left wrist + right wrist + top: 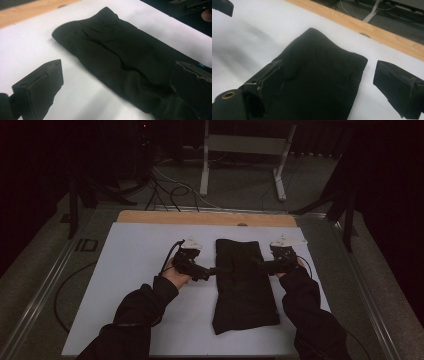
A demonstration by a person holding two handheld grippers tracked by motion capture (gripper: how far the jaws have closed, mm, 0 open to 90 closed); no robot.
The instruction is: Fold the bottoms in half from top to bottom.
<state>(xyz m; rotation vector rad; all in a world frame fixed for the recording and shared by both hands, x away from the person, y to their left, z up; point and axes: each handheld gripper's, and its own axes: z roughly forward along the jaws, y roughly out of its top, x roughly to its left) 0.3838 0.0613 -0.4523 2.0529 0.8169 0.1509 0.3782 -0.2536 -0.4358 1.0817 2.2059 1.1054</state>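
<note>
nearest the person's side of the white surface [130, 320], the lower end of a black folded garment [245, 285] lies flat, a long narrow strip running away toward the wooden edge [200, 217]. midway up it the left tool [212, 271] sits at its left edge and the right tool [257, 265] at its right edge, each with jaws spread; in both gripper views one jaw rests over the cloth and the other over bare white, nothing pinched yet. from the look of it the lengthwise fold is done, and a crosswise fold may be left. beyond, the far end lies neat and untouched.
</note>
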